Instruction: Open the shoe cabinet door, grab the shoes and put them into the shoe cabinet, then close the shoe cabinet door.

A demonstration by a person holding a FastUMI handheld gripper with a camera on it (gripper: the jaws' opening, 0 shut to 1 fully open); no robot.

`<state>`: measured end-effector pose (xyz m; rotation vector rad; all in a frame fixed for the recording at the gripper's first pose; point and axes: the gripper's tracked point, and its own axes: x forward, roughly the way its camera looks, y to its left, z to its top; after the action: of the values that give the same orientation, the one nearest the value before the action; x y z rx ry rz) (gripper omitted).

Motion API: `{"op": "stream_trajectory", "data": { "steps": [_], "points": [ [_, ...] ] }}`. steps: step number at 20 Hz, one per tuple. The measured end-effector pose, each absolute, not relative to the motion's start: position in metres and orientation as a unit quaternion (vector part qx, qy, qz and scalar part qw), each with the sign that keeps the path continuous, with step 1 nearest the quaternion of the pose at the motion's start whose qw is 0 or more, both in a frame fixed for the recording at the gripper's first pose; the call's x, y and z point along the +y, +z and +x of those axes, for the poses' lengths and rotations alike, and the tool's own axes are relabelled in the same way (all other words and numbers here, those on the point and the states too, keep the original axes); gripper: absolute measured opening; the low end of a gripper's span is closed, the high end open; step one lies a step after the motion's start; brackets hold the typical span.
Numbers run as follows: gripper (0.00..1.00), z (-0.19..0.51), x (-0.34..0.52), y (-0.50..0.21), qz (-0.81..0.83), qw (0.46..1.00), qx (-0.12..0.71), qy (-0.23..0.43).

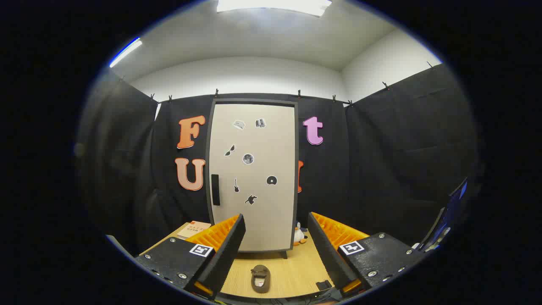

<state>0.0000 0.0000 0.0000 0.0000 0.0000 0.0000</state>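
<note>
The gripper [276,250] hangs above the near part of a wooden table [292,271], its two fingers [230,245] spread wide apart with nothing between them but open table. A single small brown shoe [260,278] lies flat on the table between the fingers, near their base, its opening facing up; neither finger touches it.

Beyond the fingers, at the far side of the table, stands the shoe cabinet [253,176], tall and upright on short dark legs, with a dark frame and a pale door [258,140]. The door is shut, flush in its frame. A dark vertical handle [215,189] sits on the door's left edge, about halfway down. Small stickers [248,159] dot the door's face.

A little penguin toy [300,234] stands on the table just right of the cabinet's foot, close to the right finger's tip. To the left of the cabinet, on the far left part of the table, lies a flat pale orange booklet [194,229], partly hidden behind the left finger. A dark small object [324,284] rests at the table's near edge by the right finger; what it is cannot be told
</note>
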Motion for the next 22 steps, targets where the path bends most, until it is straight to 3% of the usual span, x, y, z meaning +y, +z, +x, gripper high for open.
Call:
{"op": "stream_trajectory", "data": {
  "steps": [12, 22],
  "points": [
    [0.93, 0.0, 0.005, 0.001, -0.002, 1.0, 0.006, 0.013],
    [0.93, 0.052, 0.071, -0.011, -0.011, 0.999, 0.017, 0.038]
  ]
}}
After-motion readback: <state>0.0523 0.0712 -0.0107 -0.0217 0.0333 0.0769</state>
